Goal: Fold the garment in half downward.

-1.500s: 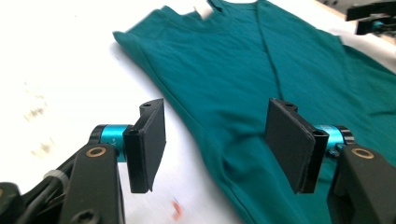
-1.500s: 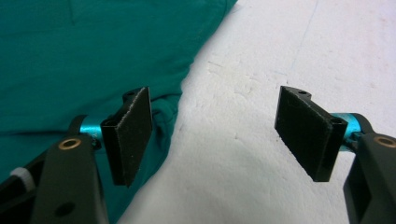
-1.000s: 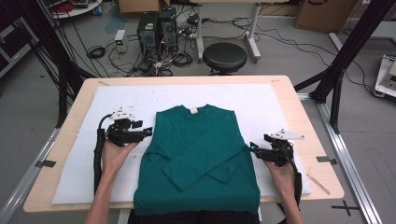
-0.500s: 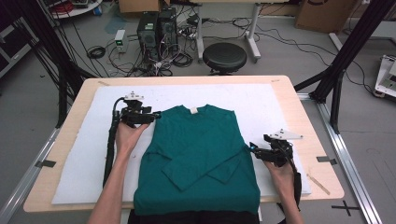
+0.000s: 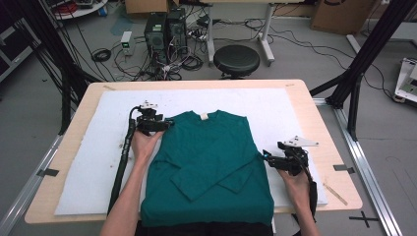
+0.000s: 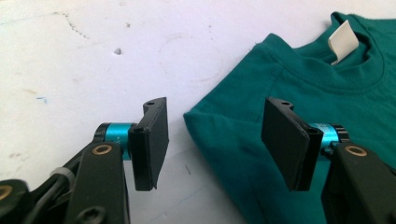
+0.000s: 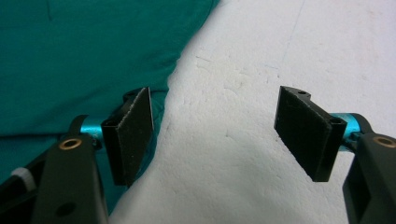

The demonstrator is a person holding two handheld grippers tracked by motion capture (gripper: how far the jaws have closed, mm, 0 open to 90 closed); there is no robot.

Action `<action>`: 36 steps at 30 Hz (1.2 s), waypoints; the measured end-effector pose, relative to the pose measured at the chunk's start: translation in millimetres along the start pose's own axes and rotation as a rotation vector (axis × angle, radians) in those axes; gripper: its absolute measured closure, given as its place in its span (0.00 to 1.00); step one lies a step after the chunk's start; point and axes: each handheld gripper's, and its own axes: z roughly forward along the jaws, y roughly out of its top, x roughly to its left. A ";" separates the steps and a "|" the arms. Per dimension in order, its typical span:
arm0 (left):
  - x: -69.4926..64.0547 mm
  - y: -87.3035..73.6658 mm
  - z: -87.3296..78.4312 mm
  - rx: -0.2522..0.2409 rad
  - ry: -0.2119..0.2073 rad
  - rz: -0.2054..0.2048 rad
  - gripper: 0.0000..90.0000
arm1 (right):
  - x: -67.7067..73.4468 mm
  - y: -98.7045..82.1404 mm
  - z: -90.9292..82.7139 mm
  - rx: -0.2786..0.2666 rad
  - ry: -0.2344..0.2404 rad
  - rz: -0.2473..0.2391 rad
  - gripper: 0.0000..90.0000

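Shirt lies flat mid-table on white pad, sleeves folded across front, collar tag away from you. Your left gripper sits at shirt's left shoulder corner, jaws just opening, spread wide, cloth corner between but unpinched. Your right gripper rests at shirt's right edge, jaws spread, gripping nothing.

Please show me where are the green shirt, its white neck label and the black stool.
green shirt (image 5: pixel 206 147), high view, on the chest area.
white neck label (image 6: pixel 342 41), left gripper view, on the label's middle.
black stool (image 5: pixel 236 60), high view, on the seat.
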 end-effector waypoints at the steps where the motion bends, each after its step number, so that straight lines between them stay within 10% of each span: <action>1: -0.1 0.0 0.0 -0.003 -0.002 0.006 0.46 | 0.1 0.1 0.0 0.001 -0.001 -0.001 0.32; 10: -9.6 0.4 4.9 0.043 0.048 0.087 0.50 | -1.3 0.0 0.2 -0.001 0.004 0.006 0.32; 36: 2.5 0.5 4.9 0.049 0.018 -0.037 0.93 | 0.2 0.2 0.7 0.010 0.000 0.004 0.32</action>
